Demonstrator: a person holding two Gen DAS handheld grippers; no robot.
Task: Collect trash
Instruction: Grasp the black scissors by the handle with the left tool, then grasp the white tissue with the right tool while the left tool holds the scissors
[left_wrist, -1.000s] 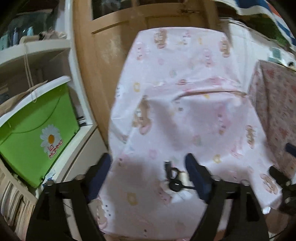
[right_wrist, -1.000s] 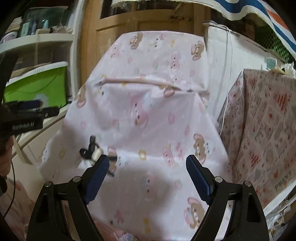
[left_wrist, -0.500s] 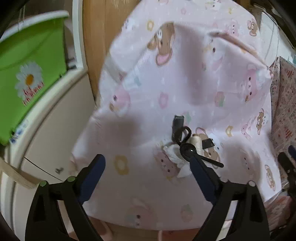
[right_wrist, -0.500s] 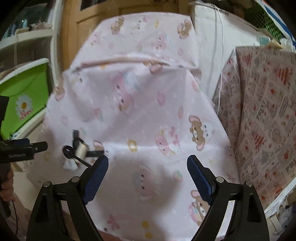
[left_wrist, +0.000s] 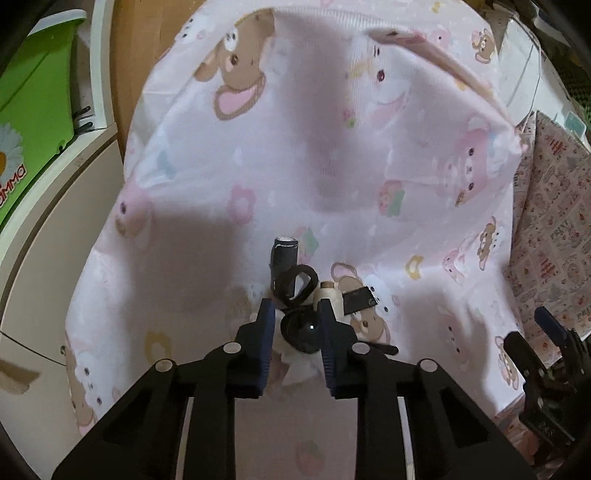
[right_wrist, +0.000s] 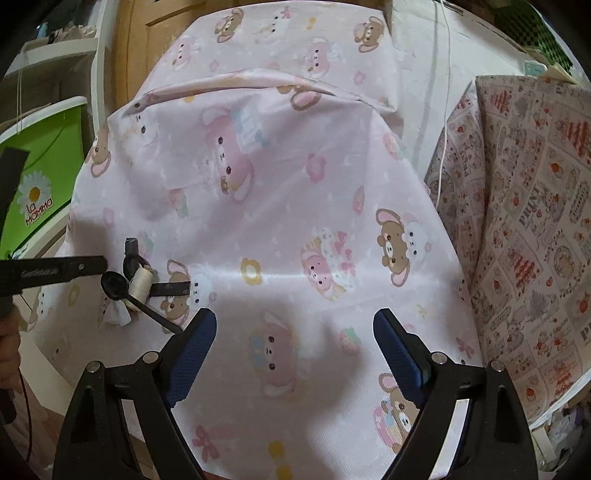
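A small heap of trash lies on the pink cartoon-print cloth: a black plastic spoon, a crumpled white tissue, a black loop strap, a dark cylinder, a cream spool and a black flat piece. My left gripper has its jaws narrowed on either side of the spoon bowl; contact is unclear. The heap also shows in the right wrist view, with the spoon at the left. My right gripper is open and empty over the cloth.
A green box with a daisy logo sits on white shelving at the left. A wooden door stands behind. A patterned cloth-covered surface is at the right. The right gripper shows at the lower right of the left wrist view.
My left gripper has moved down onto the trash heap and its jaws have narrowed around the spoon bowl. My right gripper has tilted down a little and stays open.
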